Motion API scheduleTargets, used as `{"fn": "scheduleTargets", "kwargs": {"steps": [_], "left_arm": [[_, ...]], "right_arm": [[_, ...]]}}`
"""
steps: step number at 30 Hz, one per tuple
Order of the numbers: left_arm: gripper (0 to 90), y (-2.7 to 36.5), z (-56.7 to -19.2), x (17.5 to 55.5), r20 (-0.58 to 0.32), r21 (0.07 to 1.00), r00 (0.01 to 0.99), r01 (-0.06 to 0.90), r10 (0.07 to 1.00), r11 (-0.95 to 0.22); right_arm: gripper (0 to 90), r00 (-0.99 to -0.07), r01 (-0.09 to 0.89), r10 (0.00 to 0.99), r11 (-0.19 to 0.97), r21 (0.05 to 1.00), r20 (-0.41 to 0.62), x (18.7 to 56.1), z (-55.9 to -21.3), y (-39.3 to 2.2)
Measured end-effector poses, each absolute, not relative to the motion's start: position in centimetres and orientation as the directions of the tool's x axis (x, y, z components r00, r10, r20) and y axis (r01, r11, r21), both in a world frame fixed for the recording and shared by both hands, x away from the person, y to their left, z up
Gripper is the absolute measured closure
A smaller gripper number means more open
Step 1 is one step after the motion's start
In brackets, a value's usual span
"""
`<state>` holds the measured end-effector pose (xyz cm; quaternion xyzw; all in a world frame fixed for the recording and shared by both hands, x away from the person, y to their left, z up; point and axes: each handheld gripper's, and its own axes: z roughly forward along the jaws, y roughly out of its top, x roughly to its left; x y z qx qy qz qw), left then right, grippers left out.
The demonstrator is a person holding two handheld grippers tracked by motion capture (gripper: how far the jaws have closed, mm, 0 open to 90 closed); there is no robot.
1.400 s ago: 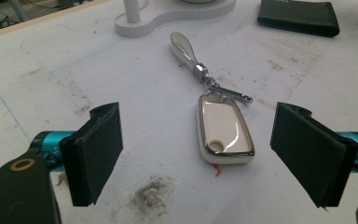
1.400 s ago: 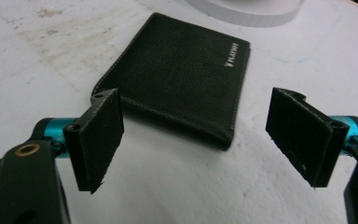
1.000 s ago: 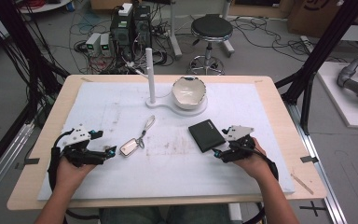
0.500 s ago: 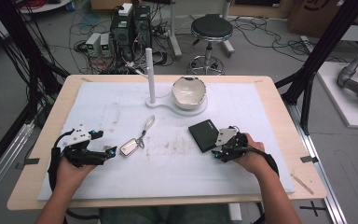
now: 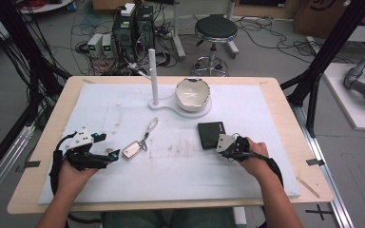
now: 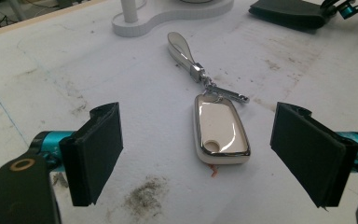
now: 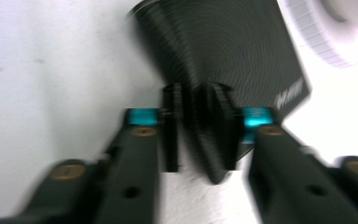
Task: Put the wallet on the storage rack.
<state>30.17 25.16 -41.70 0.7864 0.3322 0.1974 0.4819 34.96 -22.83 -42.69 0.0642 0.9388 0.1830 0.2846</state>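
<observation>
- Left gripper: its jaws stand wide apart and hold nothing; in the left gripper view they stand either side of the key fob, which lies flat on the white mat. In the high view the fob sits just beside the jaw tips. The risk, as I judge it — the fob is smooth, glossy and low, so pads closing across it could ride over the rounded edge and flick it away instead of catching it.
- The strap and metal ring trail off the fob's far end toward the white stand. If the fob were lifted quickly, the strap might swing or drag across the mat and twist the fob between the pads.
- The bowl sits on the stand's base, well apart from both grippers; no danger to it that I can see.
- Right gripper: it sits at the near edge of the black wallet. In the right gripper view the picture is blurred; the jaws look nearly closed, with only a narrow gap, but I cannot tell whether the wallet's edge is pinched between them. A shallow bite on one corner would likely let the wallet slip — or fold open — on lifting.
</observation>
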Motion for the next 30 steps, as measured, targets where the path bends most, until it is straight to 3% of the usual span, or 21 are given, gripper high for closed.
{"fn": "scheduleTargets", "kwargs": {"steps": [7, 17, 20, 30], "left_arm": [[16.9, 25.4, -41.7, 30.2, -0.015, 0.891, 0.697, 0.335, 0.717, -0.307], [16.9, 25.1, -41.7, 30.3, -0.002, 0.889, 0.702, 0.328, 0.712, -0.32], [16.9, 24.9, -41.8, 30.2, -0.004, 0.889, 0.703, 0.328, 0.712, -0.319], [16.9, 24.9, -41.7, 30.2, -0.003, 0.891, 0.707, 0.324, 0.707, -0.32]], "right_arm": [[86.4, -0.82, 0.032, 0.268, 0.903, 0.427, -0.505, 34.6, -42.5, -23.2], [86.4, -0.804, 0.062, 0.419, 0.764, 0.642, -0.422, 33.7, -40.3, -25.3], [86.4, -0.808, 0.074, 0.471, 0.679, 0.731, -0.355, 33.7, -39.0, -25.8], [86.3, -0.82, 0.057, 0.469, 0.638, 0.768, -0.329, 34.0, -36.1, -24.2]]}}
